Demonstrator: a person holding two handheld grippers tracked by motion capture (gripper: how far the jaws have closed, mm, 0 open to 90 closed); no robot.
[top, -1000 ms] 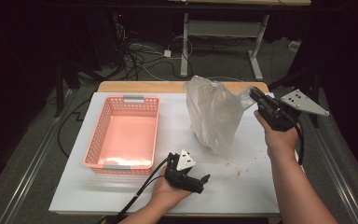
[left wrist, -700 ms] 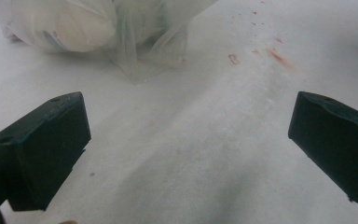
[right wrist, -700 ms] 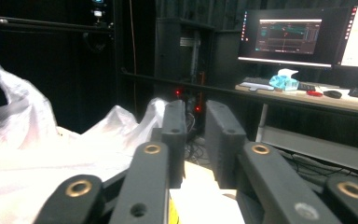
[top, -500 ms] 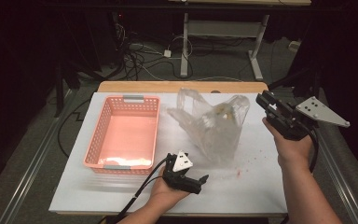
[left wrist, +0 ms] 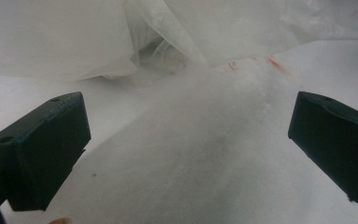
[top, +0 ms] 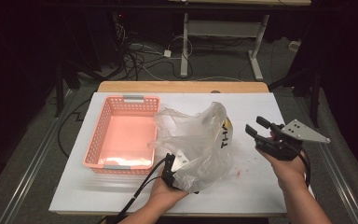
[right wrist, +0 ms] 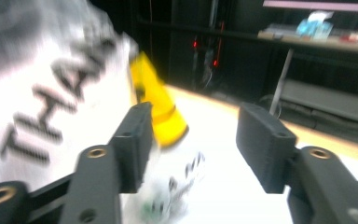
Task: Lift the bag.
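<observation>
- High view shows your plastic bag [top: 200,140] slumped on the white table [top: 261,196], between the pink basket [top: 123,135] and your right claw [top: 258,127].
- Its left edge reaches the basket's right rim, and black lettering shows on its right side.
- Your left claw [top: 177,175] sits low at the table's near edge, under the bag's near corner, so the plastic drapes over the front of it.
- Left gripper view puts both of its jaws wide apart with bare table between them; the pads [left wrist: 46,149] touch nothing, and the crumpled bag [left wrist: 121,37] lies just beyond them.
- Faint red marks [left wrist: 275,63] show on the table past the jaws.
- Your right claw is held above the table, just right of the bag and apart from it, with a grey three-cornered plate [top: 303,131] on top.
- Its jaws have just been opening and now stand about half apart with nothing gripped between them.
- Right gripper view is blurred: the bag [right wrist: 46,93] with its black letters hangs at the left, and something yellow [right wrist: 156,102] shows just past the left jaw; what it is you cannot tell.
- The basket looks empty apart from a pale patch at its near end.
</observation>
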